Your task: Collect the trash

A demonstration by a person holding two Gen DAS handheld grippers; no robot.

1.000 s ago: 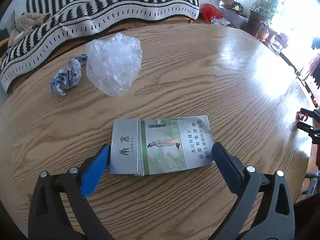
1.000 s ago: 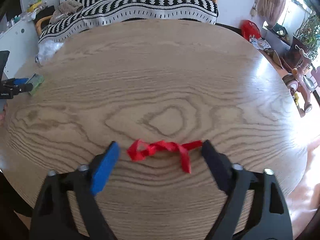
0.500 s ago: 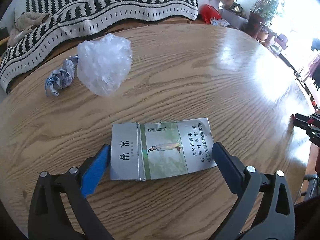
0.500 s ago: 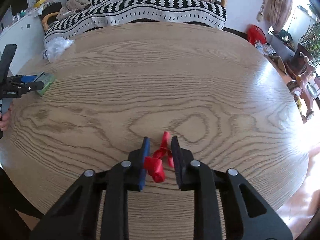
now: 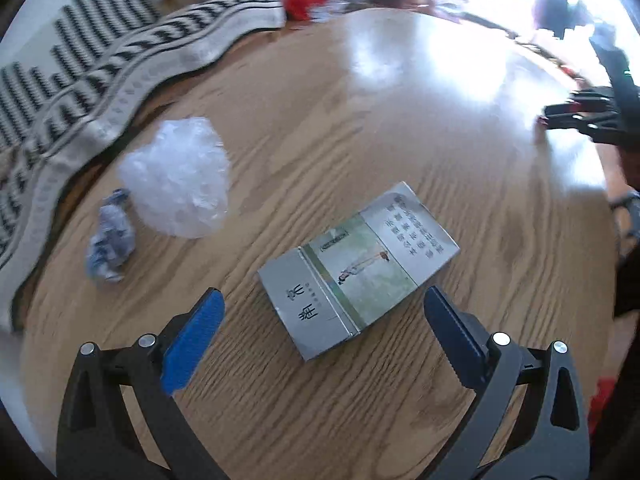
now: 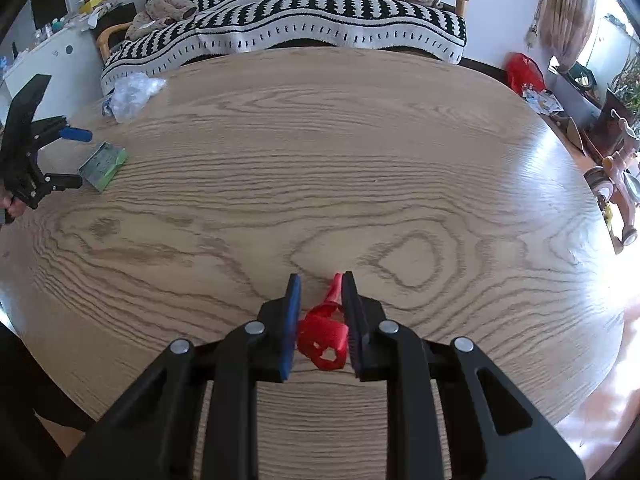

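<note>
On the round wooden table lies a flat silver and green cigarette pack, turned at a slant. My left gripper stands open just in front of it, its fingers wide on either side, not touching. A crumpled clear plastic bag and a blue-white paper wad lie further left. In the right wrist view, my right gripper is shut on a bunched red ribbon just above the table. That view also shows the left gripper, the pack and the bag at far left.
A black-and-white striped blanket covers a sofa behind the table. A red bag, a tricycle and clutter sit on the floor at the right. A hand grips the left tool's handle.
The right gripper closed on the red ribbon, bunching it, and lifted it slightly. The left gripper rolled, so the pack now sits slanted between its still-open fingers.
</note>
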